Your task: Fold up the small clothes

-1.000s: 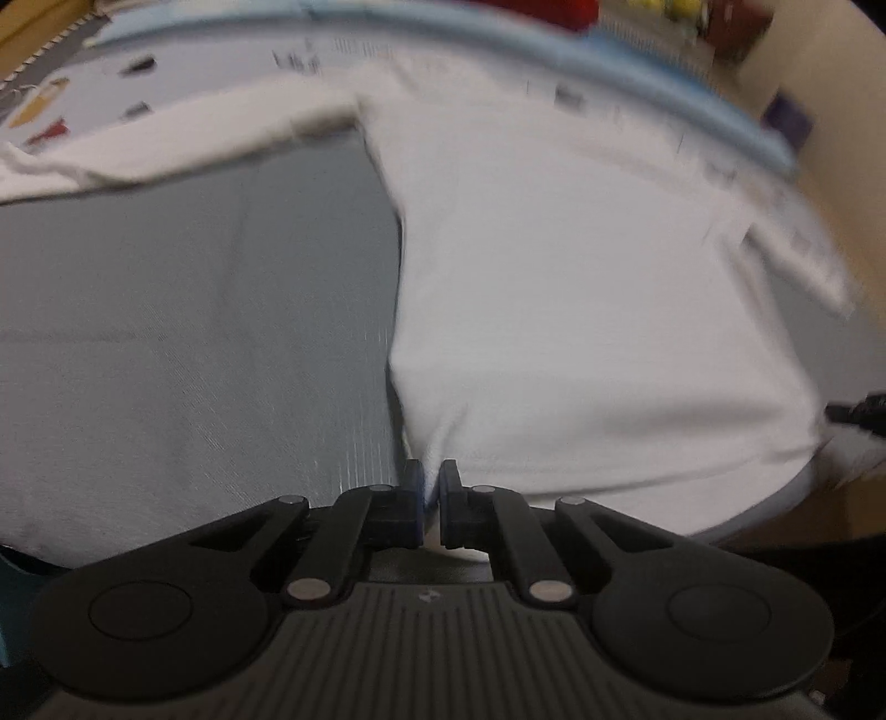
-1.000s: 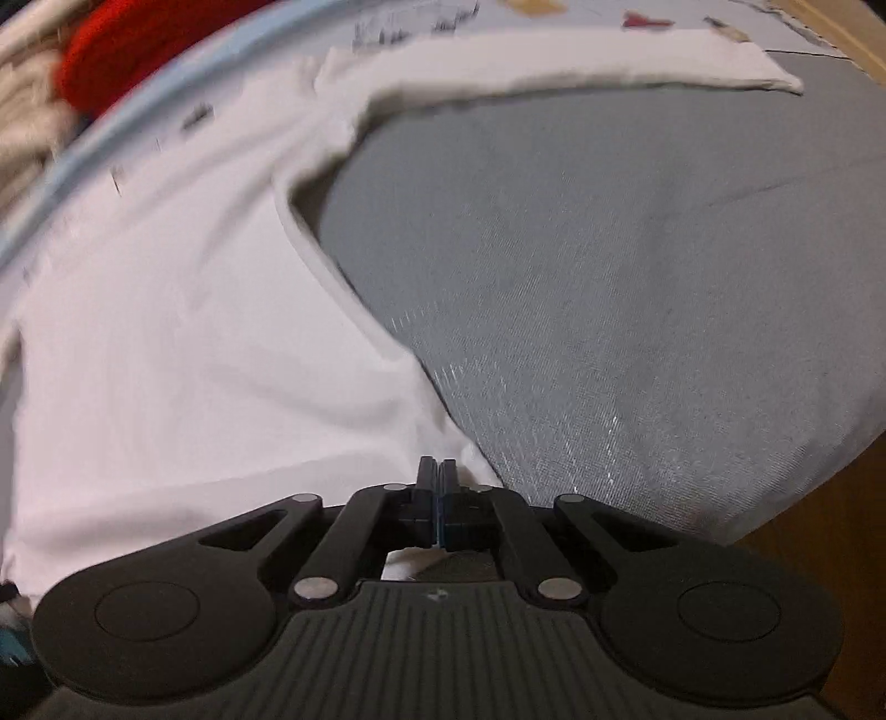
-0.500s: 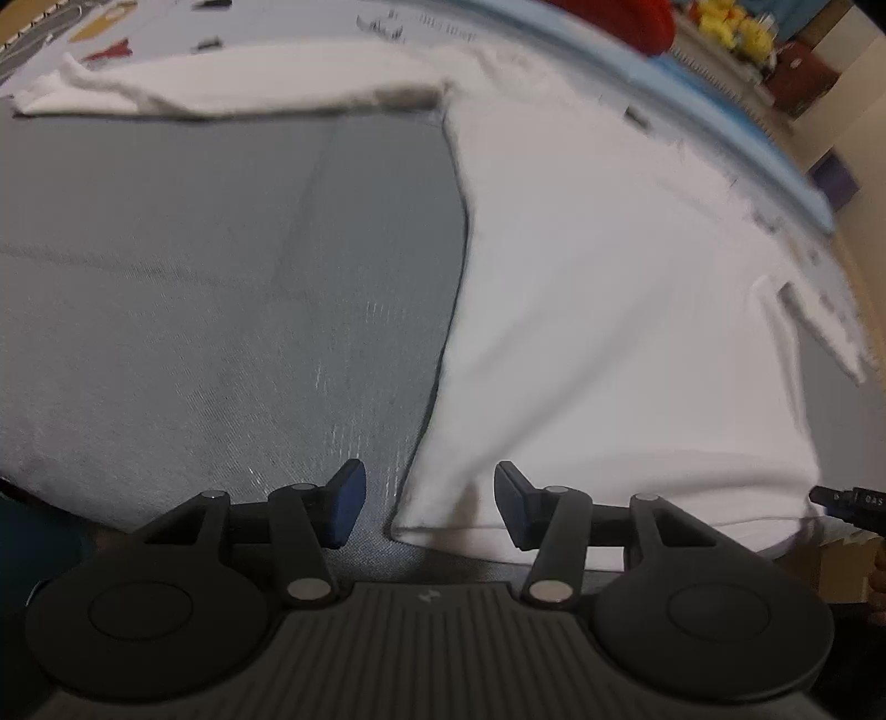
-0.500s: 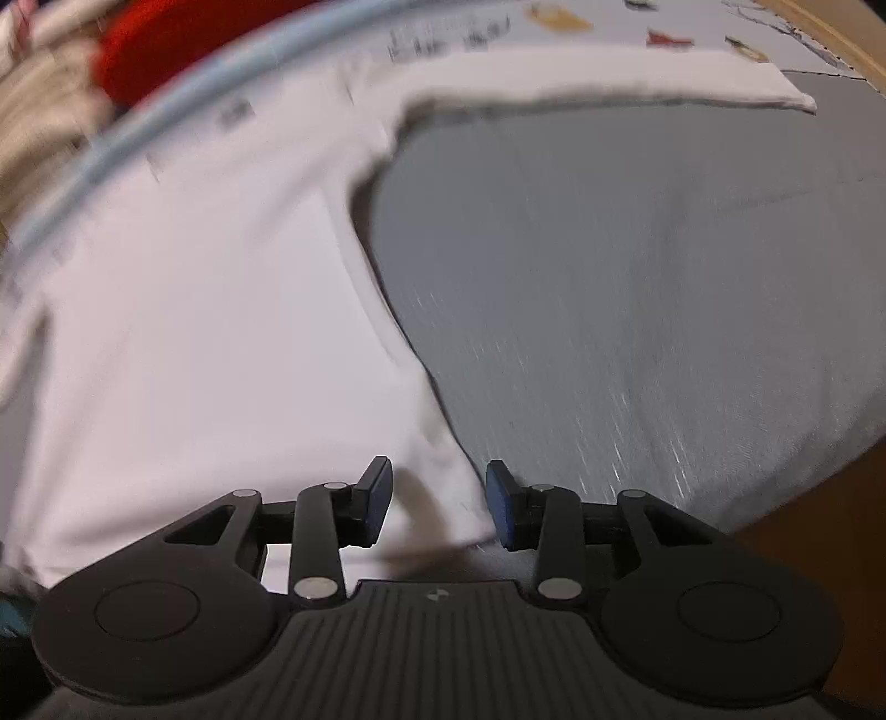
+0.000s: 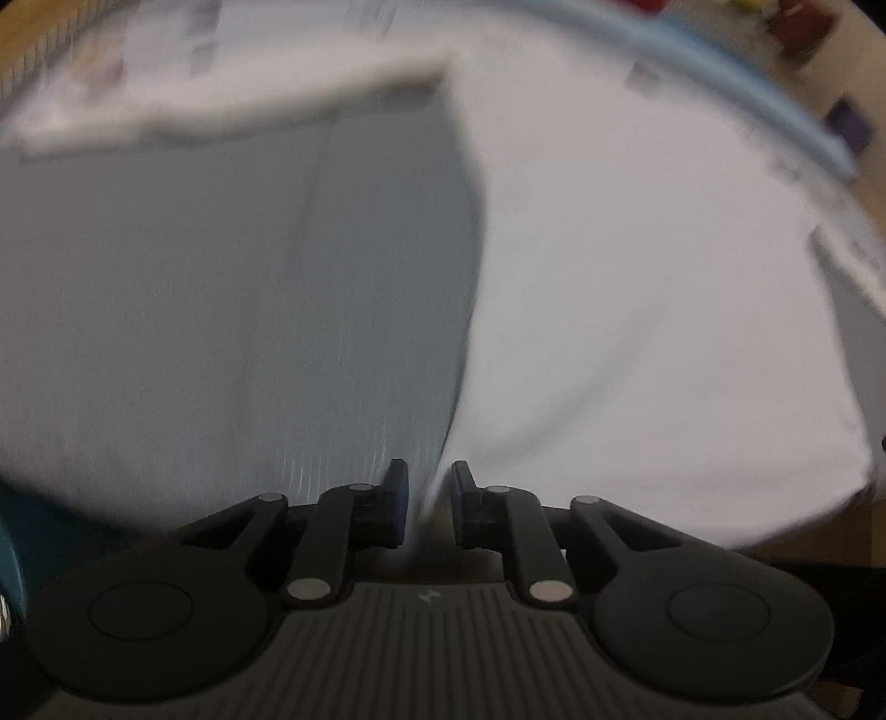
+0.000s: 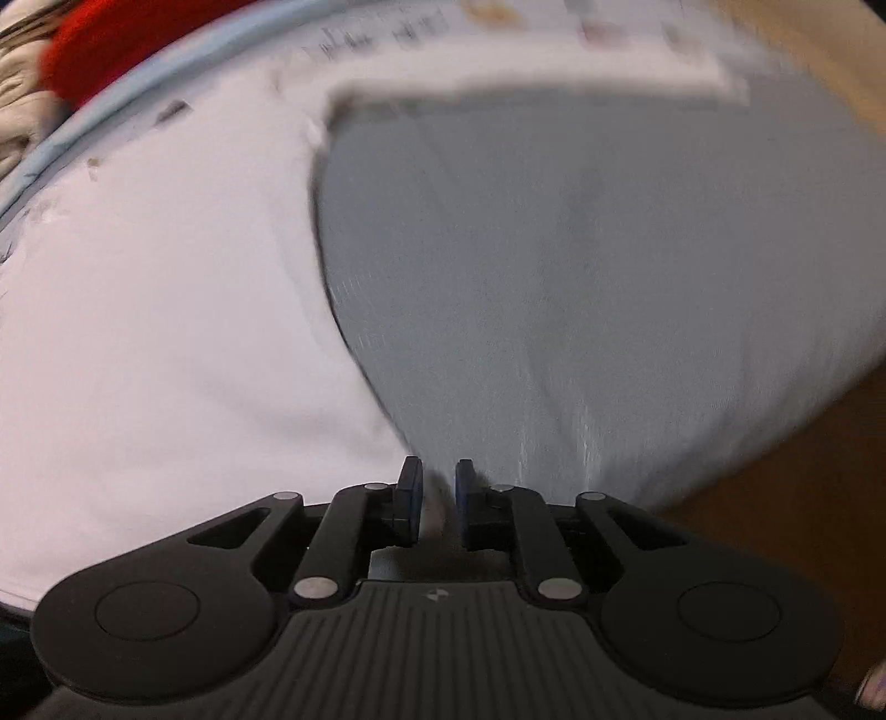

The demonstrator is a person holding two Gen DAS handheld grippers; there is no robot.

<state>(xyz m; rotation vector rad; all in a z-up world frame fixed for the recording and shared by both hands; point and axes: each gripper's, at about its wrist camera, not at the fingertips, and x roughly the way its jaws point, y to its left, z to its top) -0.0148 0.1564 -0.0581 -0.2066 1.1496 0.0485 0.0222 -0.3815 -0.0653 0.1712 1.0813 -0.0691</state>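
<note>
No readable writing or brand anywhere; both views are motion-blurred, and the small printed marks on the far mat can't be made out.

L gripper (image 5: 427,501): fingers have narrowed vs 0.5 s ago, when they stood wide apart; now only a slim gap, w/ the bottom-left corner edge of the white long-sleeve shirt (image 5: 637,310) running into that gap. Can't tell if the pads actually touch the cloth. Shirt body spreads ahead and to the right of the gripper; its left sleeve (image 5: 221,113) stretches across the far left. Grey bed cover (image 5: 221,304) fills the near left.

R gripper (image 6: 437,498): same change, fingers much closer than 0.5 s ago, small gap left, the shirt's (image 6: 166,310) bottom-right corner sitting right at the gap; contact unclear. Shirt body lies ahead-left, the right sleeve (image 6: 526,80) across the far top, grey cover (image 6: 609,277) ahead-right.

Further out: light blue mat border (image 6: 138,94) behind the shirt, a red cloth item (image 6: 111,39) past it at top left. A wooden floor (image 6: 803,526) shows at lower right.
</note>
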